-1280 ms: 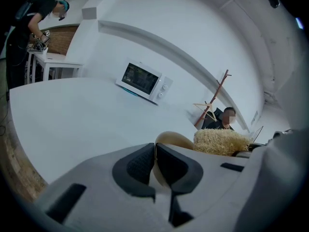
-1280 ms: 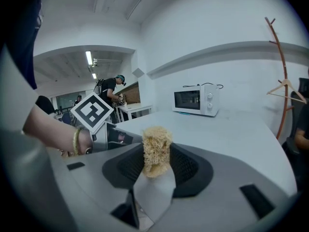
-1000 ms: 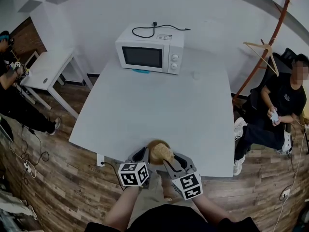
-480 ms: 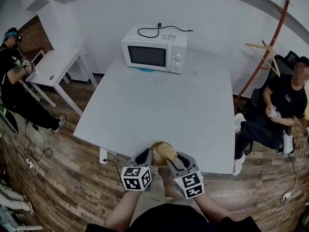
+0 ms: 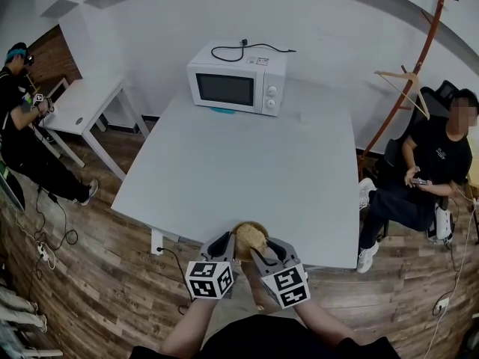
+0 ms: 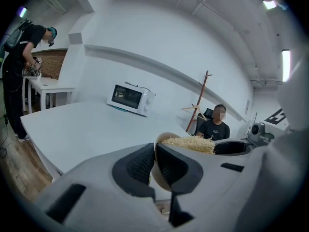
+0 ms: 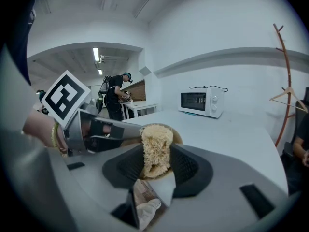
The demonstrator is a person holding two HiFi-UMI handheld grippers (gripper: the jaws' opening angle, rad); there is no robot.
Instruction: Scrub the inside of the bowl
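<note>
A small tan bowl hangs just past the near edge of the white table. My left gripper is shut on the bowl's rim, one pad inside and one outside. My right gripper is shut on a straw-coloured loofah scrubber, whose upper end sits in the bowl. In the left gripper view the loofah scrubber shows over the rim.
A white microwave with a black cord stands at the table's far side. One person sits on a chair to the right near a coat stand. Another person stands by a small white table at left.
Both grippers, with bowl and loofah, have drifted slightly back toward me at the table's near edge. The grips are unchanged.
</note>
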